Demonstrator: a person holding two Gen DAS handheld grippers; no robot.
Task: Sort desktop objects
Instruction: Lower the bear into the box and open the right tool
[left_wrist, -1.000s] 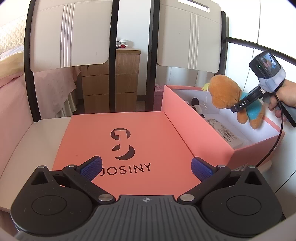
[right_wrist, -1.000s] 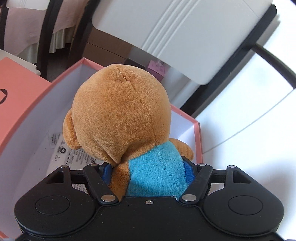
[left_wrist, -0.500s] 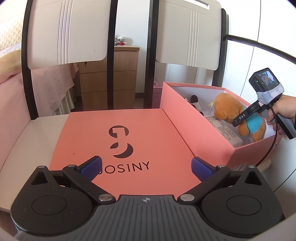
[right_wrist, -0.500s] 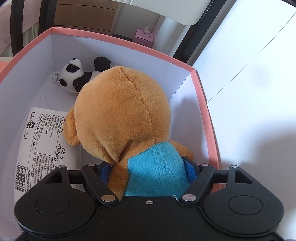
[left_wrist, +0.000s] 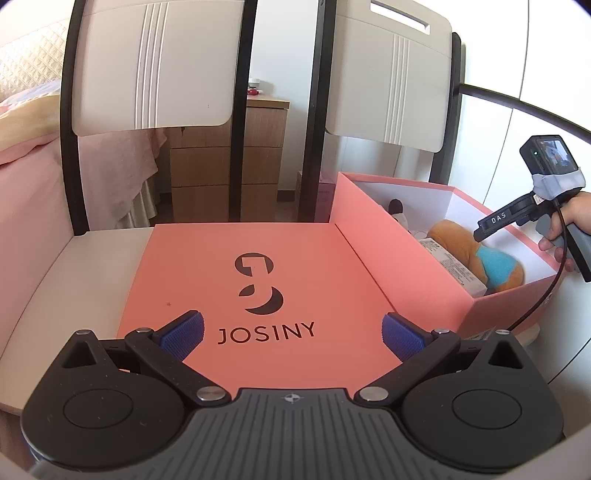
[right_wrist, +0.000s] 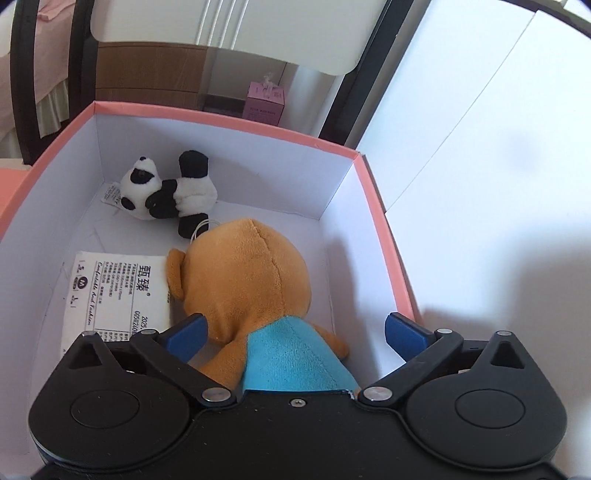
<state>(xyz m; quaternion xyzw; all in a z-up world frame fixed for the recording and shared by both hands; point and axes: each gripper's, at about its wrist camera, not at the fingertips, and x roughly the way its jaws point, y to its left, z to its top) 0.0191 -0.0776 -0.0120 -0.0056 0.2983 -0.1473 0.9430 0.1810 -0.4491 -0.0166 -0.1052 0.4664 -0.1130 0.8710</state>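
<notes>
Left wrist view: my left tool (left_wrist: 291, 332) fills the bottom of the frame with its two blue pads spread wide and nothing between them. Beyond them, in the centre, lies one pink lid (left_wrist: 258, 280) printed JOSINY, flat on the pale bench (left_wrist: 85, 280). At the right stands one pink box (left_wrist: 417, 280), touching the lid's right edge. Inside it I can see the bear (left_wrist: 458, 240) with its blue shirt, part of the panda (left_wrist: 397, 210) behind it, and a white packet (left_wrist: 454, 269). At the far right edge my hand (left_wrist: 569, 232) holds the right tool (left_wrist: 487, 229) over the box. Two white chair backs stand across the top of the frame, with one wooden drawer unit (left_wrist: 229, 162) showing between them.

Right wrist view: my right tool (right_wrist: 295, 328) sits at the bottom, its two fingers wide apart on either side of the bear (right_wrist: 251, 291) and not pressing it. The bear lies face down on the box floor in the centre of the frame. There are two plush toys in the box (right_wrist: 384, 236): the bear and one panda (right_wrist: 173, 192) at upper left, lying near the far wall. One white printed packet (right_wrist: 110, 295) lies at lower left, just beside the bear's head. One purple carton (right_wrist: 266, 99) stands beyond the box at the top.
</notes>
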